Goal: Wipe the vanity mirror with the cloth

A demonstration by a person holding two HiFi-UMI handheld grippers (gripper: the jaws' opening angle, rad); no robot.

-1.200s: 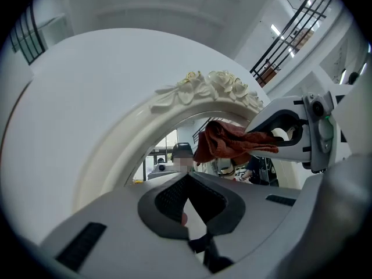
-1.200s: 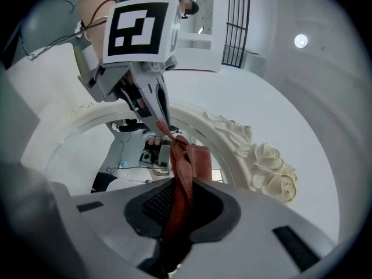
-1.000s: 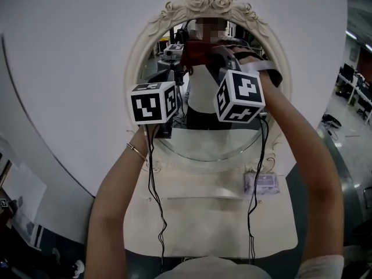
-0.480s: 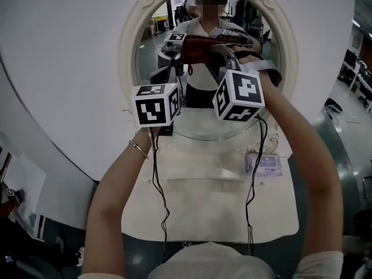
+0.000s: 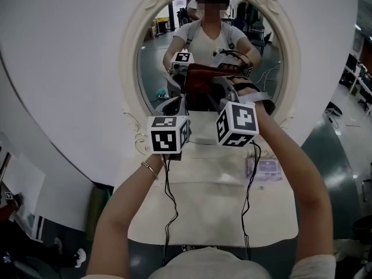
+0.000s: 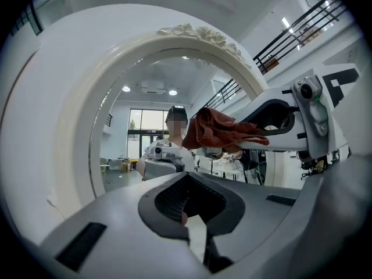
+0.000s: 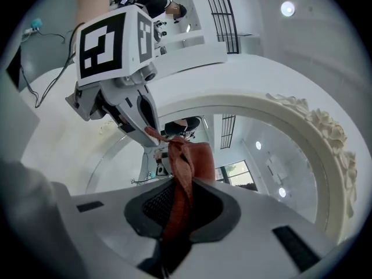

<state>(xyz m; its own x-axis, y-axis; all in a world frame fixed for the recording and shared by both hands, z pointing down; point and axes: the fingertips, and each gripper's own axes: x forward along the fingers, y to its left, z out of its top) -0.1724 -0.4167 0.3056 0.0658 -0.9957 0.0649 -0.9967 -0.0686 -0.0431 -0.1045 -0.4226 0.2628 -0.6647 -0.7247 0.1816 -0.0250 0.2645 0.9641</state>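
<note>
Your right claw (image 7: pixel 174 220) pinches the red cloth (image 7: pixel 185 167) so its free end faces the vanity mirror (image 7: pixel 250 161) ahead; your left claw (image 6: pixel 189 211), pressed together empty, hangs alongside.

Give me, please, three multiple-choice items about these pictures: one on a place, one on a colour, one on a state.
1. Where does the small pale flat packet lie?
A. on the white vanity tabletop, at the person's right side
B. inside a drawer
C. on the floor

2. What colour is the crumpled cloth?
A. blue
B. red-brown
C. yellow

3. In what state is the right gripper?
A. open and empty
B. shut on a cable
C. shut on the cloth

Key:
1 A, the head view shows it flat on the tabletop.
2 B, both gripper views show that colour.
3 C, the right gripper view shows the cloth pinched between the jaws.
</note>
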